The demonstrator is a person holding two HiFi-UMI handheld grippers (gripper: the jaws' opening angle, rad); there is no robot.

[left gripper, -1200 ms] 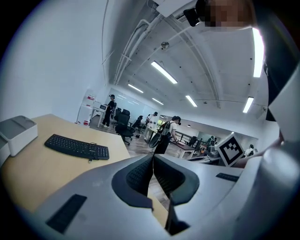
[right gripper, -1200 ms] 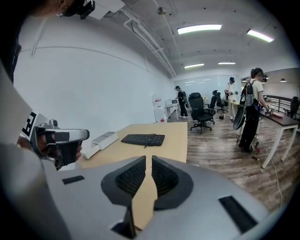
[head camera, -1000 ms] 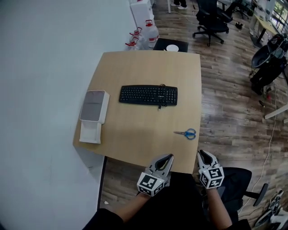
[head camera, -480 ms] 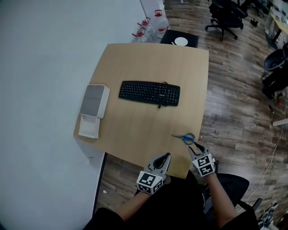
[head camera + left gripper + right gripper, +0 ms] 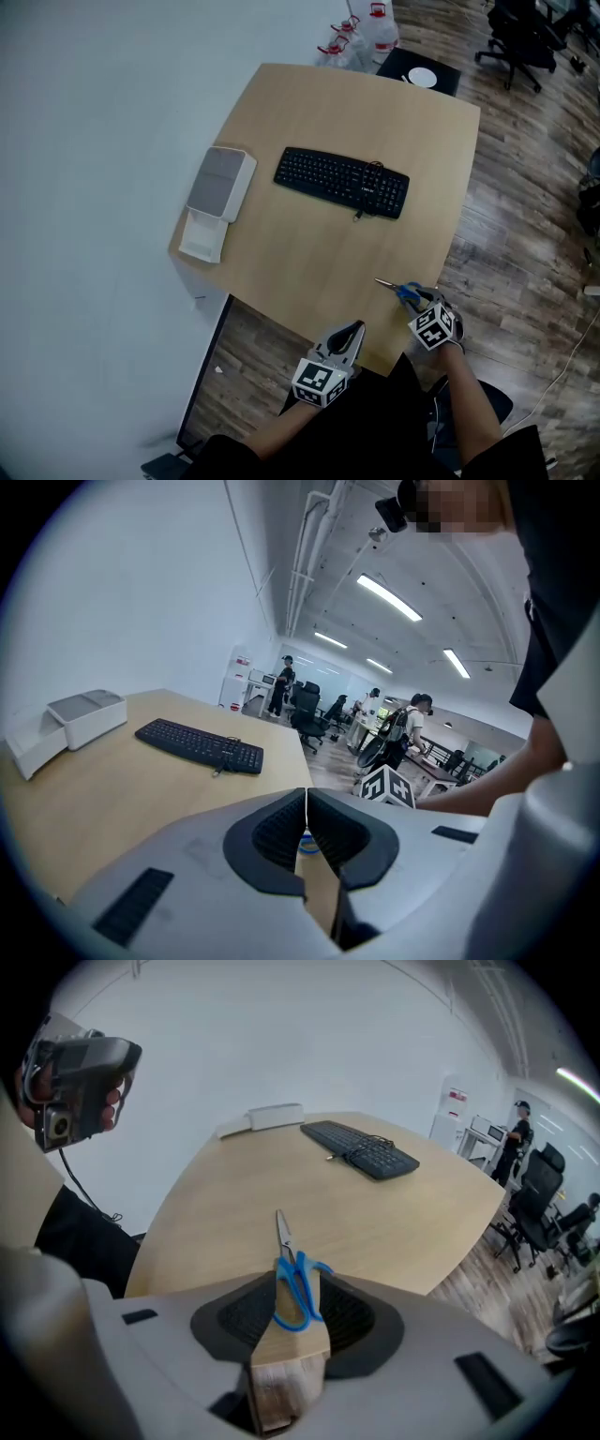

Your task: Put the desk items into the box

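Blue scissors (image 5: 291, 1274) between just-opened right gripper (image 5: 298, 1312) jaws; head view unclear.

Wooden table (image 5: 309, 253) with keyboard (image 5: 341, 182), blue-handled scissors (image 5: 403, 292), seemingly a white box (image 5: 220, 185).

The worktop (image 5: 309, 253) is finished in smooth matt wood — blue plastic and metal are seen on the scissors (image 5: 295, 1283).
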